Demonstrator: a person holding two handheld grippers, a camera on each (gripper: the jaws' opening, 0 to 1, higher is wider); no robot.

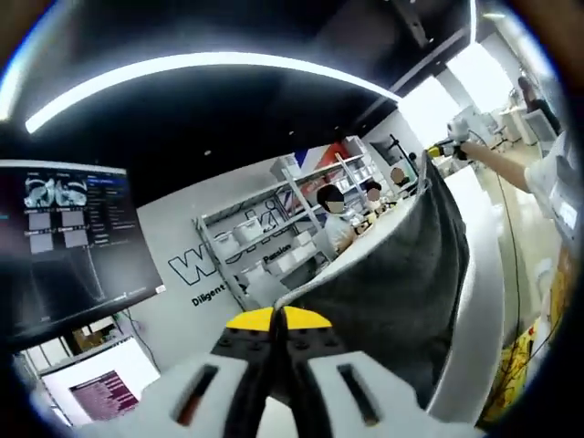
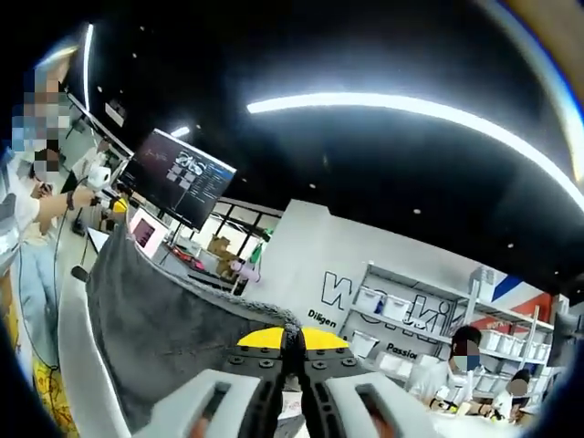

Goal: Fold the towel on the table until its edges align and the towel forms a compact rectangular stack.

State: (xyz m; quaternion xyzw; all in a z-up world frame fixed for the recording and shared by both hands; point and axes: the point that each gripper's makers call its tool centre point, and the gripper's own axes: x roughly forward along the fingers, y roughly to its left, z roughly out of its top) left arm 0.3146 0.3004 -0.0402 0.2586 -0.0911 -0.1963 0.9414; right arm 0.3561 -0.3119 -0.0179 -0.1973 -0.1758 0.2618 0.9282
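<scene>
Both grippers lift the grey towel (image 1: 401, 274) — left gripper (image 1: 276, 333) and right gripper (image 2: 292, 351) fingers pinching corners — likely for folding.

Towel edge: the dark grey fabric towel (image 1: 401, 274) disappears behind the left tool (image 1: 278, 330) at lower centre; likewise the right tool (image 2: 292, 347).
Table: the white table (image 1: 484, 301) is cut off lower right.
Wall lettering: partly hidden by white metal shelves (image 1: 274, 228).
Monitor: the dark flat monitor (image 1: 64, 237) shows unreadable text.
</scene>
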